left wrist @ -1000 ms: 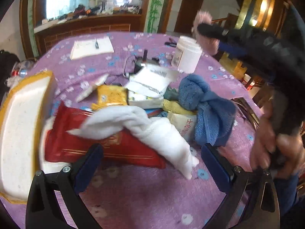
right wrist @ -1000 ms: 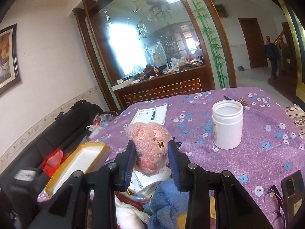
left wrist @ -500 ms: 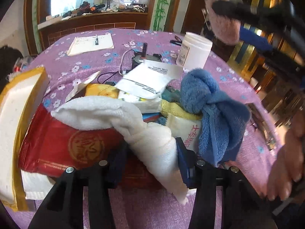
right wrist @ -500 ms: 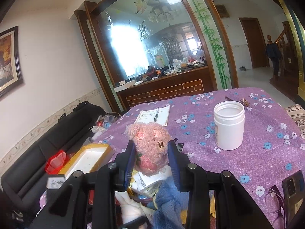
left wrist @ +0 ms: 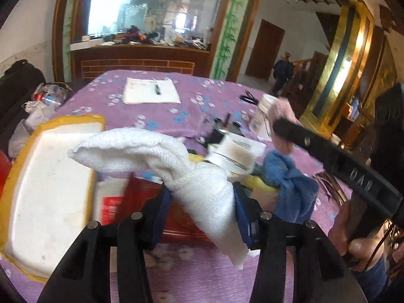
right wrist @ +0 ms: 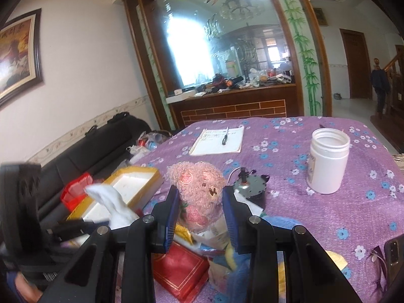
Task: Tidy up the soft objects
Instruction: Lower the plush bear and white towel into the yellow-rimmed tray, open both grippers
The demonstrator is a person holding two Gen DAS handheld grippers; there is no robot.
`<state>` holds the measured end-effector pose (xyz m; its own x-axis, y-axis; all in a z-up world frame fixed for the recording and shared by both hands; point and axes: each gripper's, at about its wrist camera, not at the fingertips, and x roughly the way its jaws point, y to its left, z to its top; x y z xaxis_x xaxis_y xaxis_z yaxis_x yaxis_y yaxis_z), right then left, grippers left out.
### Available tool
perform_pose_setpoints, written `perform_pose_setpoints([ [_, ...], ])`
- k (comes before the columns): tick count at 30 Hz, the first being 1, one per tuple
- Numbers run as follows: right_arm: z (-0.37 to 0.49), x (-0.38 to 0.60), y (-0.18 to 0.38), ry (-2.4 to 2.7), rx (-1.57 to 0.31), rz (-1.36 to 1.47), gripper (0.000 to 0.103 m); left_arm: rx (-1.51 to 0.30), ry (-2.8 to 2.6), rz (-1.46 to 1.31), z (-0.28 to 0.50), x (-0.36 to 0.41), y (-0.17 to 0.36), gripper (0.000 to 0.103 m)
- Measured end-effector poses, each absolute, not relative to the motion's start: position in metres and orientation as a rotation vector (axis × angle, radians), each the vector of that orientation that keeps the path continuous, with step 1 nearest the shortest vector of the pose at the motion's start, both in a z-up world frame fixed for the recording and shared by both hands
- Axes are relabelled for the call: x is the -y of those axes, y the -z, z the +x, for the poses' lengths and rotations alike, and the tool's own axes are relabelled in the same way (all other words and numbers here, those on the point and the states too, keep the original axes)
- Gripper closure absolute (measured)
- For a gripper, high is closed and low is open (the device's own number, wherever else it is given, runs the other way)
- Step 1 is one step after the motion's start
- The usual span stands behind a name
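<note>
My left gripper (left wrist: pixel 202 202) is shut on a white towel (left wrist: pixel 156 154), which hangs lifted above the table with its free end out to the left. In the right wrist view that towel (right wrist: pixel 111 202) shows at the left. My right gripper (right wrist: pixel 199 204) is shut on a pink plush toy (right wrist: pixel 199 189), held up over the pile; the plush (left wrist: pixel 280 113) also shows in the left wrist view. A blue towel (left wrist: pixel 290 176) lies crumpled on the purple tablecloth (left wrist: pixel 202 101), right of the white one.
A yellow-edged foam tray (left wrist: pixel 50 189) lies at the left. A red packet (right wrist: pixel 181 270), papers and small boxes (left wrist: pixel 234 151) form the pile. A white jar (right wrist: pixel 328 161), a notepad with pen (right wrist: pixel 219 140), a small motor (right wrist: pixel 250 186) and a phone (right wrist: pixel 394 252) lie around. A dark sofa (right wrist: pixel 101 146) stands left.
My left gripper closed on the white towel and lifted it off the red packet. My right gripper kept the pink plush and drifted slightly.
</note>
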<state>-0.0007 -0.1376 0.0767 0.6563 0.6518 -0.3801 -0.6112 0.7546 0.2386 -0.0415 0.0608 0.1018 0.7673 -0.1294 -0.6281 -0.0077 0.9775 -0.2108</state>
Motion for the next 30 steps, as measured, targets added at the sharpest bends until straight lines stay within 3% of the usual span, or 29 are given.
perform_pose_setpoints([
  [30,-0.025,0.016,-0.081,-0.889,-0.62,-0.02,0.066,-0.582,-0.128,-0.368,-0.103,-0.239,-0.116,0.056],
])
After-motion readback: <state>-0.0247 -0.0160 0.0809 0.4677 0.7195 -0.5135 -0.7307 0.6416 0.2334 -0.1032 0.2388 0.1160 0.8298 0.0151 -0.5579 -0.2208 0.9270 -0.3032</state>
